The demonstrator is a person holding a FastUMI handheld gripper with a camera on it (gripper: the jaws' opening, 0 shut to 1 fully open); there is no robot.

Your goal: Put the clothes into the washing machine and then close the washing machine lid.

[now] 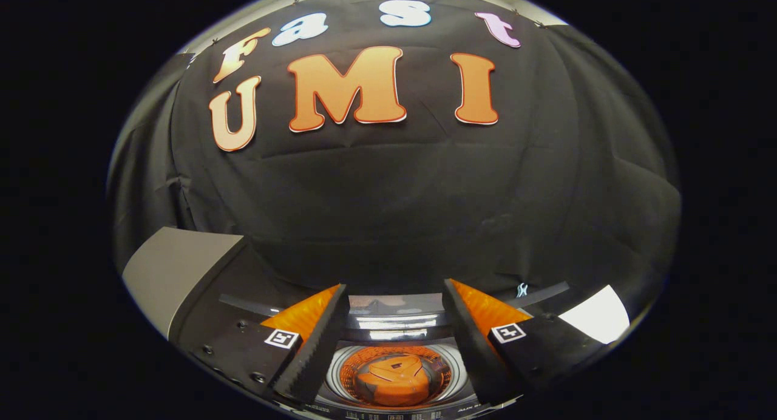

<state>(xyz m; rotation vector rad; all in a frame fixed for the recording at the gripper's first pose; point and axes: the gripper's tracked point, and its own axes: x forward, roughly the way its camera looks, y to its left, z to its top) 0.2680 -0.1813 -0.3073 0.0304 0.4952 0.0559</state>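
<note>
The tool (394, 323) hangs wide open and empty directly above the washing machine (394, 402), whose round drum (340, 371) lies straight below between its fingers with the orange clothes (394, 380) already resting inside, lid not yet closed.

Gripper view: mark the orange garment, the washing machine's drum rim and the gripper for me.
Orange garment (396, 380), gripper view: middle of the folded cloth inside the drum.
Silvery round drum rim (333, 371), gripper view: its left edge.
Gripper (394, 298), gripper view: midway between the open fingers, above the drum.
</note>
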